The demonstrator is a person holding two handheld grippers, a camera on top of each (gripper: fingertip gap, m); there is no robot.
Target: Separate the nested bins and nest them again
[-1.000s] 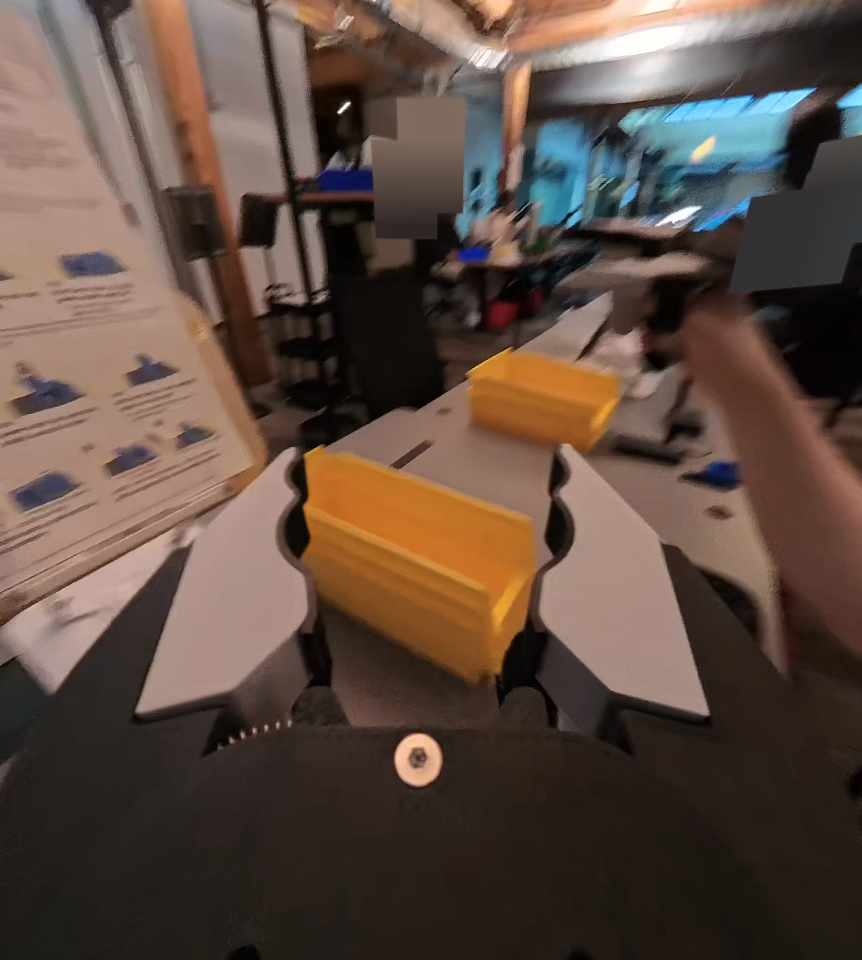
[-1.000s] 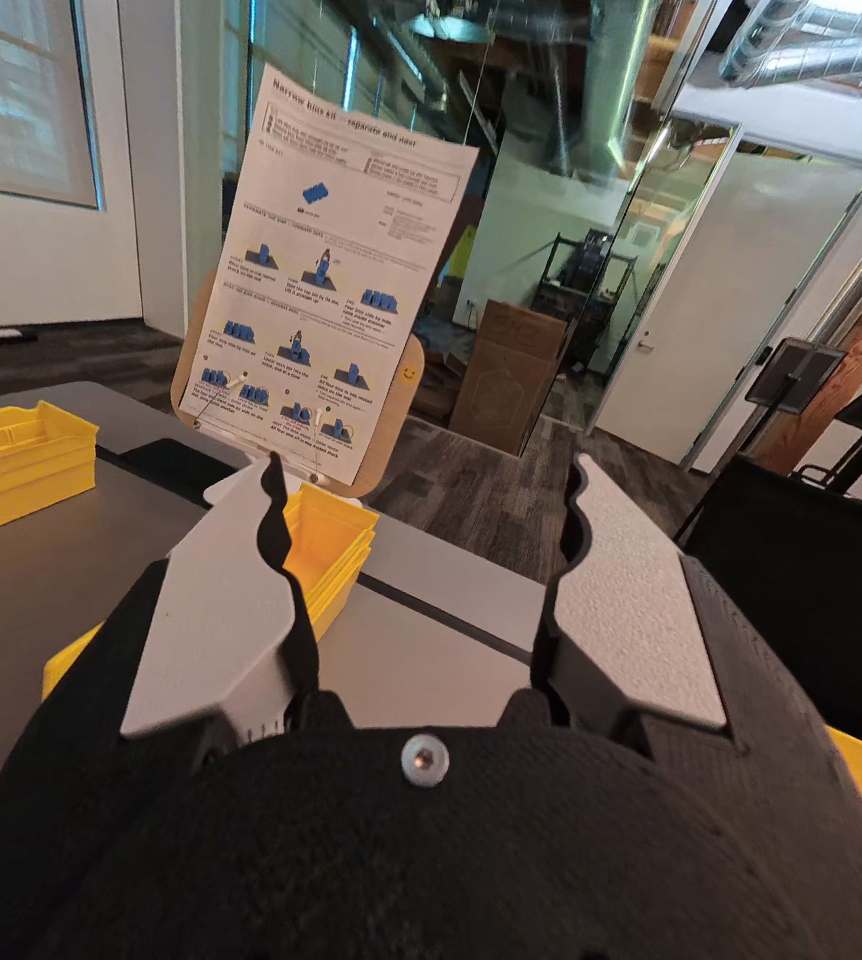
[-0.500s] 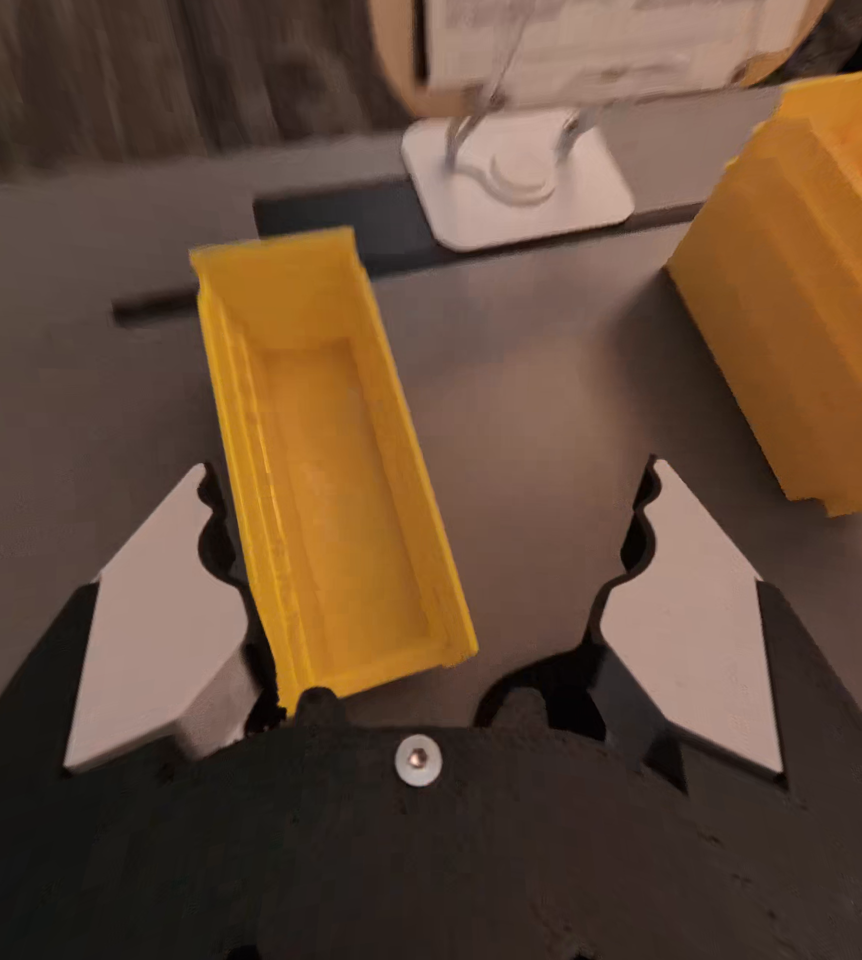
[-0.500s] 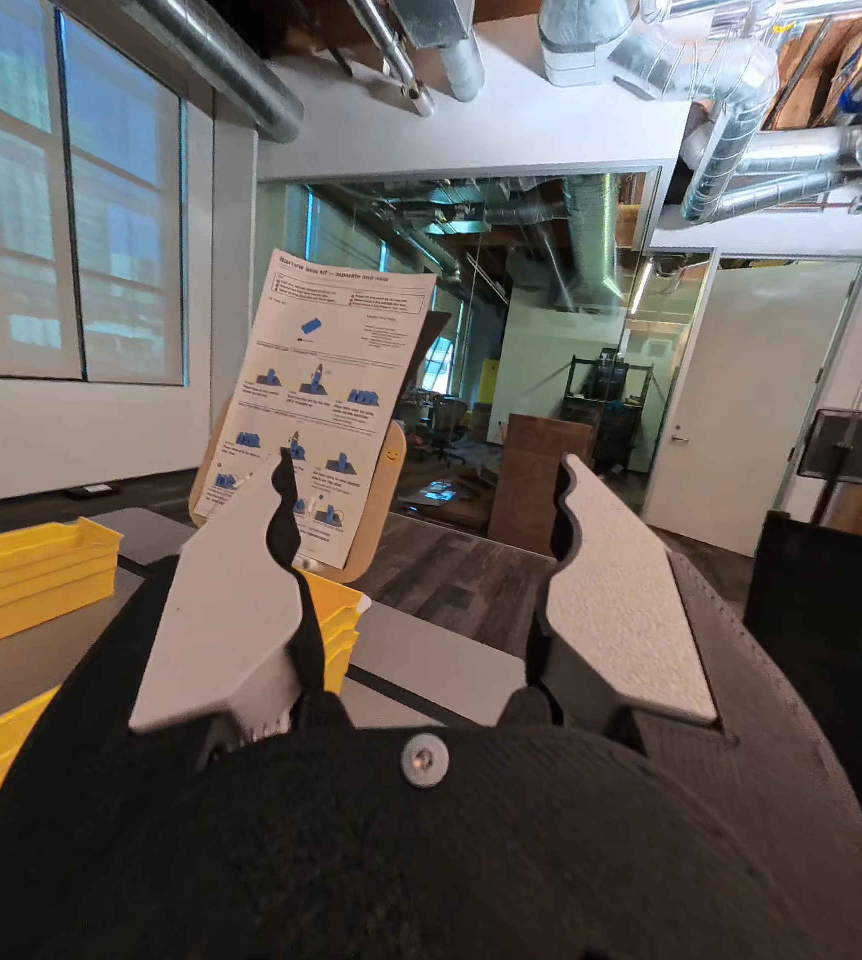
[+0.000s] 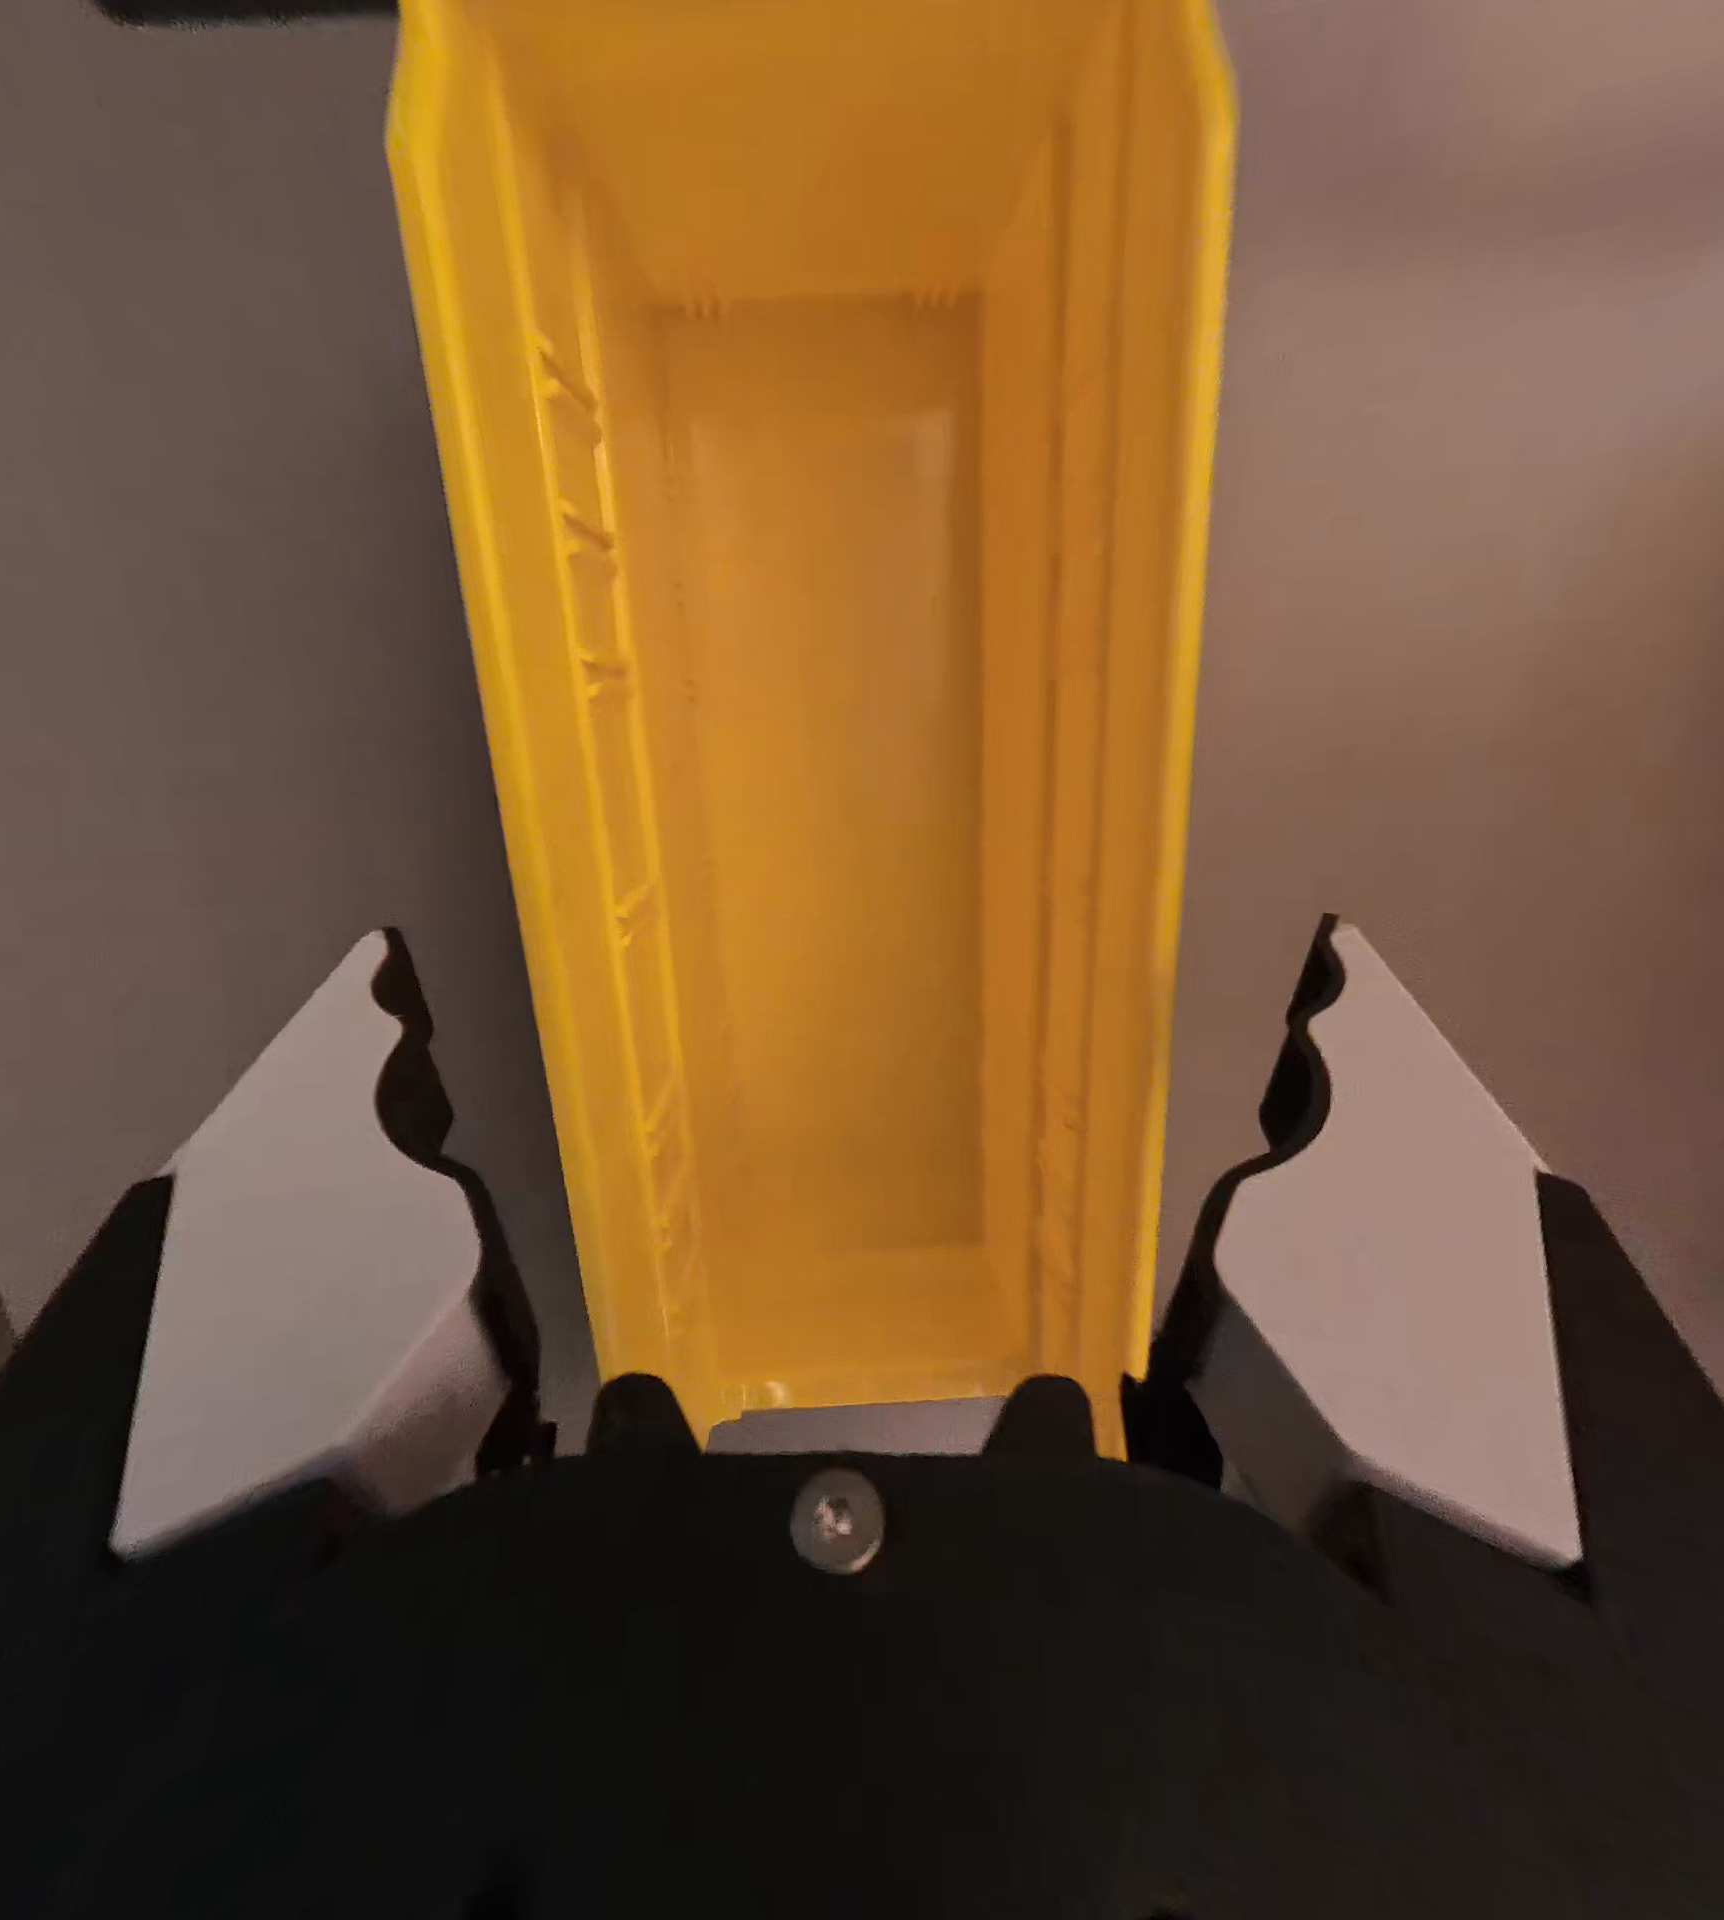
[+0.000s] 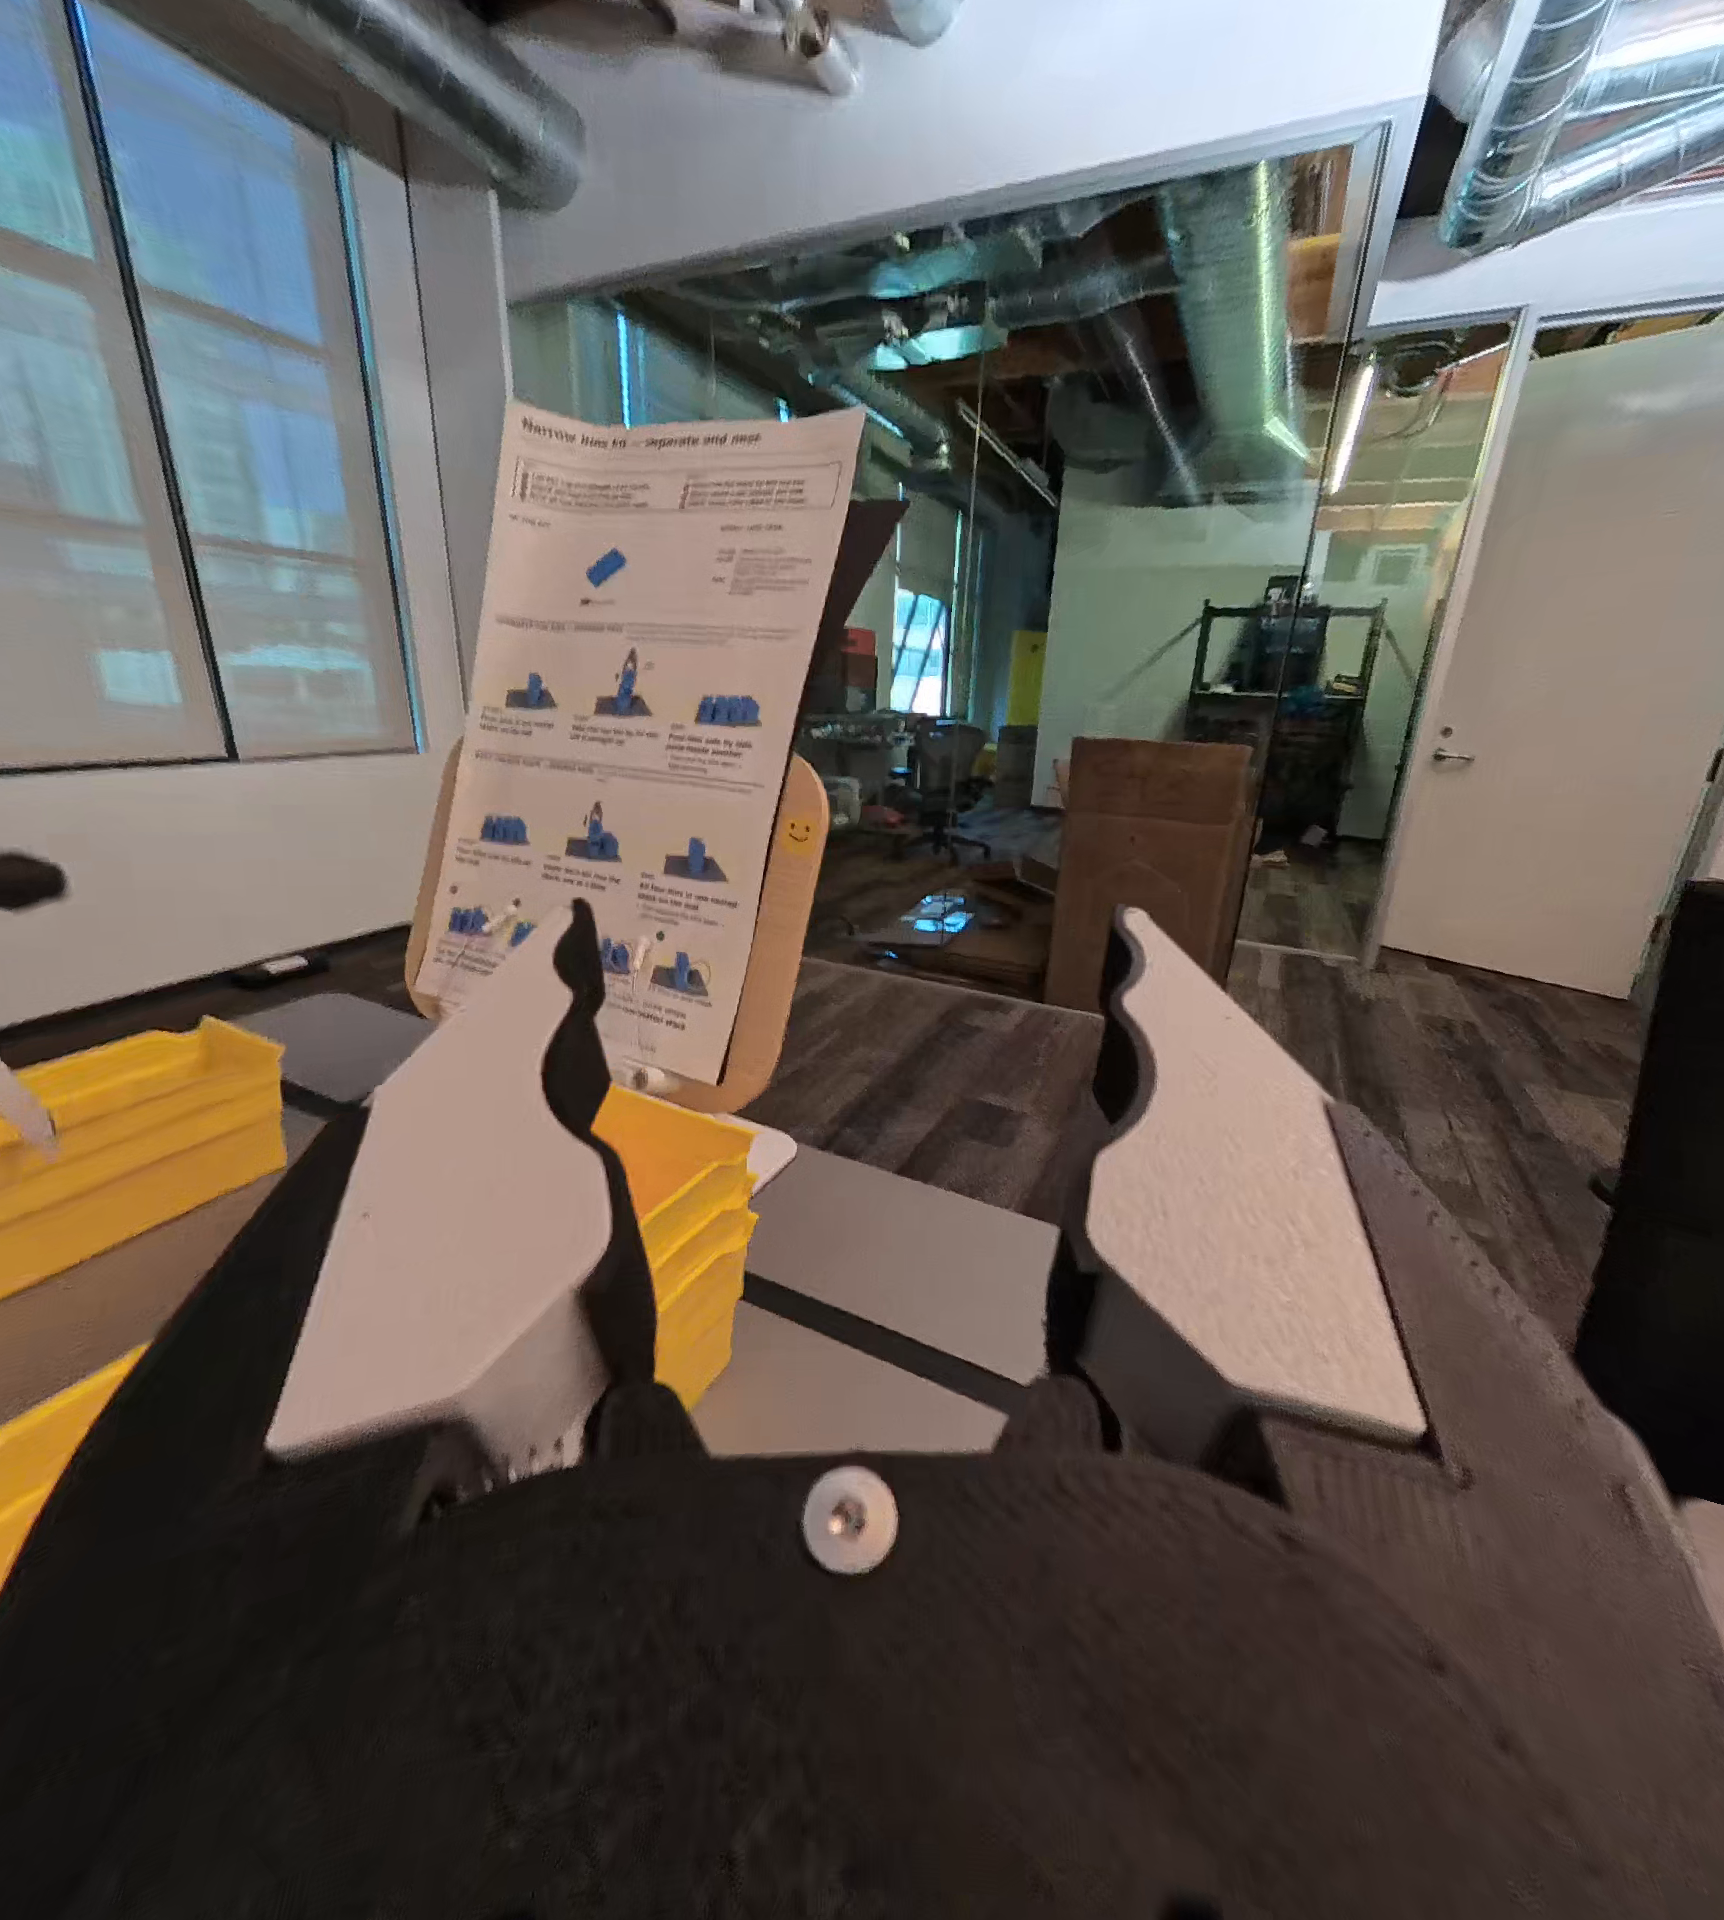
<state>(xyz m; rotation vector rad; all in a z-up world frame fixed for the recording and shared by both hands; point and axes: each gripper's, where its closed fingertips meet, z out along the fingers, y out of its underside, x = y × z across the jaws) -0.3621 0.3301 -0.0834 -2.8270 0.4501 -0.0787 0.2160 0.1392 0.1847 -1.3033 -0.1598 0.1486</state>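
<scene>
Grey counter [image 5: 162, 520] fills the left wrist view; a single yellow bin [image 5: 837, 727] lies centre frame between the left gripper [image 5: 858, 935], spread wide, pads clear of its walls; closing off-centre could skew it; right gripper [image 6: 847, 925] gapes empty.

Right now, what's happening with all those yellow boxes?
A person is working with two hand-held grippers. The left gripper points down over one yellow bin on the grey table, jaws wide open on either side, not squeezing it. The right gripper is open and empty, tilted up towards an instruction sheet, with a stack of yellow bins just beyond its left finger.
</scene>
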